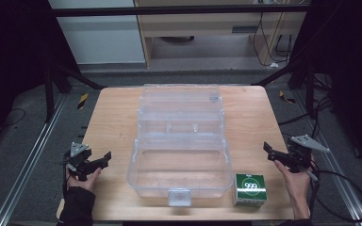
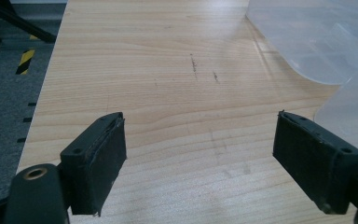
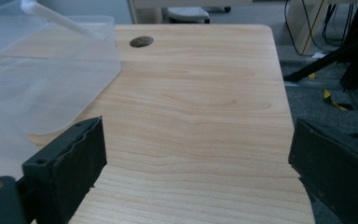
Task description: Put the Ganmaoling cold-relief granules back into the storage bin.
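Two tongs are waiting at opposite edges of the table [image 1: 108, 122], both with jaws standing wide apart and gripping nothing; bare wood is showing between the pads in each gripper view. The left tongs [image 1: 104, 157] are hovering near the left edge, jaws pointing inward toward the clear plastic box [image 1: 179, 165]. The right tongs [image 1: 269, 149] are hovering near the right edge, likewise pointing inward. The clear plastic box is sitting open at table centre, lid [image 1: 181, 106] thrown back away from the person, long axis running left to right, latch facing the person's edge. The small green carton [image 1: 250, 189] is standing on the near right part of the table, just beside the box's near right corner, printed face turned toward the person, its slightly longer side running left to right. It is lying nearer the right tongs, inward of them and closer to the person, so the right hand is looking better placed to reach it. The box tray is looking empty.
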{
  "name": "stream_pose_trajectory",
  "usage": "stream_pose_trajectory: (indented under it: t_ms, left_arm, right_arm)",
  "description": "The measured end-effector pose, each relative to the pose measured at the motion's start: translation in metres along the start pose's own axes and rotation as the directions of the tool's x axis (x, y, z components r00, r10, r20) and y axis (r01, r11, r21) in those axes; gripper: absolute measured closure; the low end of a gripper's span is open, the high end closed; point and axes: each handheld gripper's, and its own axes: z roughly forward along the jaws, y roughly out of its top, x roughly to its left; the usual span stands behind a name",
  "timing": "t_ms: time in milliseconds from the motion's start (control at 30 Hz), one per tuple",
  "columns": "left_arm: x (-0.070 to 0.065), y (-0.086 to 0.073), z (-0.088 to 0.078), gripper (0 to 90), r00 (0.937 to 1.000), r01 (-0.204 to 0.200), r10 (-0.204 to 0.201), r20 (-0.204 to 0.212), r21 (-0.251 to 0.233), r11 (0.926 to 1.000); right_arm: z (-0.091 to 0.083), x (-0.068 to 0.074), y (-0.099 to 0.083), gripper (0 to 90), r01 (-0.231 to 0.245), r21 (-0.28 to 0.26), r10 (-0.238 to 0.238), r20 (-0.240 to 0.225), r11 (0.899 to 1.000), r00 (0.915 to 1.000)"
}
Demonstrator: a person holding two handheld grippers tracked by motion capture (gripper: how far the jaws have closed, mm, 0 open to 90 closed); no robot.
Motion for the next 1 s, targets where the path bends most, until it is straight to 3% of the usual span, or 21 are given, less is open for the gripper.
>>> stream_pose_trajectory:
  t_ms: [100, 233, 300, 500, 567, 900, 933, 967, 1000]
  left_arm:
    - [-0.001, 0.000, 0.001, 16.6, 0.9998, -0.018, 0.018, -0.003, 0.010, 0.9998]
    - [-0.003, -0.001, 0.002, 16.5, 0.9994, -0.034, 0.034, -0.003, 0.021, 0.9992]
    - [-0.003, -0.001, 0.002, 16.5, 0.9993, -0.037, 0.038, 0.000, 0.023, 0.9990]
    - [-0.006, -0.001, 0.003, 16.5, 0.9988, -0.048, 0.048, 0.007, 0.028, 0.9984]
    - [-0.006, -0.002, 0.004, 16.5, 0.9987, -0.051, 0.051, 0.009, 0.031, 0.9982]
    - [-0.010, -0.003, 0.006, 16.4, 0.9973, -0.072, 0.071, 0.019, 0.048, 0.9963]
    - [-0.011, -0.004, 0.007, 16.5, 0.9972, -0.073, 0.073, 0.018, 0.052, 0.9959]
    - [-0.011, -0.004, 0.007, 16.5, 0.9972, -0.073, 0.073, 0.018, 0.052, 0.9959]
    - [-0.010, -0.004, 0.007, 16.5, 0.9972, -0.073, 0.073, 0.018, 0.053, 0.9959]
  right_arm:
    - [-0.005, -0.001, 0.002, 6.2, -0.003, -0.009, 0.003, -0.015, 1.000, 0.9999]
    - [-0.015, -0.002, 0.011, 8.4, -0.005, -0.011, 0.004, -0.085, 1.000, 0.9964]
    - [-0.017, 0.000, 0.013, 9.0, -0.002, -0.010, 0.001, -0.094, 1.000, 0.9956]
    - [-0.027, 0.016, 0.026, 10.8, 0.076, -0.045, -0.081, -0.125, 0.996, 0.9889]
    - [-0.027, 0.018, 0.028, 10.7, 0.080, -0.041, -0.085, -0.131, 0.996, 0.9877]
    - [-0.033, 0.040, 0.045, 8.1, 0.167, -0.032, -0.170, -0.205, 0.985, 0.9638]
    - [-0.034, 0.044, 0.048, 8.0, 0.192, -0.033, -0.194, -0.224, 0.981, 0.9551]
    - [-0.034, 0.044, 0.048, 8.0, 0.192, -0.033, -0.194, -0.224, 0.981, 0.9551]
    - [-0.036, 0.049, 0.052, 7.7, 0.217, -0.029, -0.218, -0.242, 0.976, 0.9455]
